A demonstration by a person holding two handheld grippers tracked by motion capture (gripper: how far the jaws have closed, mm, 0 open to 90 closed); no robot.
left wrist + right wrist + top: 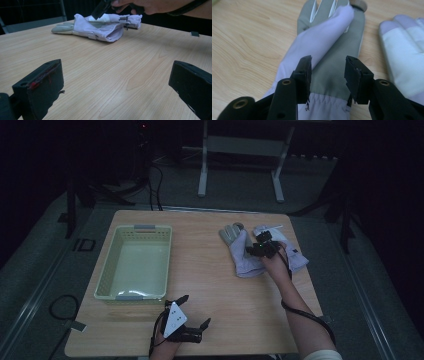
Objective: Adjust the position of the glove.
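Two work gloves lie at the table's far right. The nearer one (239,251) (324,37) is lilac with a grey-green palm and a lilac flap folded across it. The other glove (296,254) (407,55) lies beside it to the right. My right gripper (257,249) (328,62) hovers low over the first glove's wrist end. Its jaws are partly apart and straddle the grey-green palm, with no pad pressing the cloth. My left gripper (196,309) (117,72) rests near the front edge, wide open over bare wood. From there it looks toward the gloves (100,30).
A pale green plastic basket (167,260) with nothing in it stands on the left half of the wooden table. Bare wood stretches between the basket and the gloves. Cables lie on the floor at the left, and a white stand is beyond the far edge.
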